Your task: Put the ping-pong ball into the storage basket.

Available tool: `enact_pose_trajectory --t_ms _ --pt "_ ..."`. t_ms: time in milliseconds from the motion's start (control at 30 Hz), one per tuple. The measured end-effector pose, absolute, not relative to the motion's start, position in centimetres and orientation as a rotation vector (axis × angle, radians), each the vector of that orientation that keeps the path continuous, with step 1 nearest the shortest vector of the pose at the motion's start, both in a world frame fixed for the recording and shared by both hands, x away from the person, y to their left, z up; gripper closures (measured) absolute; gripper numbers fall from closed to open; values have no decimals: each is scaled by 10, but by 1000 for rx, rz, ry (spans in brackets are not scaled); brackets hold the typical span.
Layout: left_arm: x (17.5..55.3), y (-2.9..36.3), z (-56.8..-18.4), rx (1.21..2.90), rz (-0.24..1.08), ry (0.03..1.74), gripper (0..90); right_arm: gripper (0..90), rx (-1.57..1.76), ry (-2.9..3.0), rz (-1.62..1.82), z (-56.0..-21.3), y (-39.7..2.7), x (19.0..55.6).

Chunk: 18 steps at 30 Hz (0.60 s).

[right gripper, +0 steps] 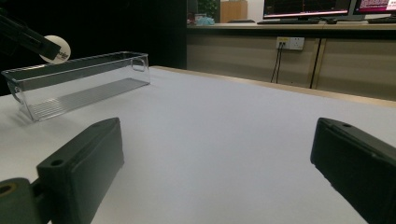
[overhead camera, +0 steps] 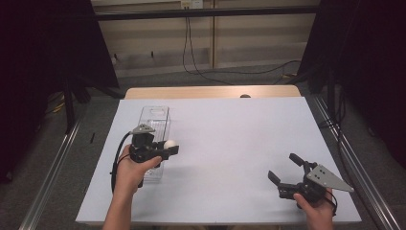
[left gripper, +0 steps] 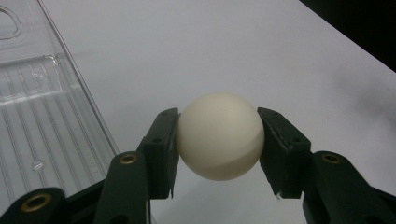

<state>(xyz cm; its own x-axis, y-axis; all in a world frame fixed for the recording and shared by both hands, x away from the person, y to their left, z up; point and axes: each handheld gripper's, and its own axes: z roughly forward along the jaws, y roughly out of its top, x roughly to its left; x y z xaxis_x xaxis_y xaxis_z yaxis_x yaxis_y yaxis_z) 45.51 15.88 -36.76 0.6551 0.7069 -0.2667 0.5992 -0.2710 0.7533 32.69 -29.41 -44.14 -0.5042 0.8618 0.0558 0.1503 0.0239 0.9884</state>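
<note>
A: Entry, left side first. The left gripper had its jaws clamped on a white ball, one pad on each flank, the ball bulging out above and below the pads.

B: Where was the ball relative to the container?

A: Held in the air just past the long right-hand wall of the clear plastic bin, near the bin's front end. In the right gripper view the ball sat above the bin's rim, not inside it.

B: And the other hand?

A: The right gripper stood with jaws spread wide, nothing between them, low over the sheet and well apart from the bin. Its grey three-cornered plate faced up.

B: Surface?

A: A white sheet covered the table; a strip of wooden tabletop showed at the far edge. Grey carpet around it, metal rails along both sides, a black cable hanging from a wall socket, dark curtains left and right.

B: Anything unclear?

A: The bin's near end was covered by the left hand in the high view. The dark print on the ball was too small to read. A small dark object at the table's far edge could not be identified. The monitors beyond the counter were cut off by the frame.
</note>
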Motion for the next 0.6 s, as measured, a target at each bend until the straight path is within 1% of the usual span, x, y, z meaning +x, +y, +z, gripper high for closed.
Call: enact_pose_trajectory --t_ms 600 --pt "456 164 -367 1976 174 1025 511 21 1034 1698 1535 -441 -295 327"
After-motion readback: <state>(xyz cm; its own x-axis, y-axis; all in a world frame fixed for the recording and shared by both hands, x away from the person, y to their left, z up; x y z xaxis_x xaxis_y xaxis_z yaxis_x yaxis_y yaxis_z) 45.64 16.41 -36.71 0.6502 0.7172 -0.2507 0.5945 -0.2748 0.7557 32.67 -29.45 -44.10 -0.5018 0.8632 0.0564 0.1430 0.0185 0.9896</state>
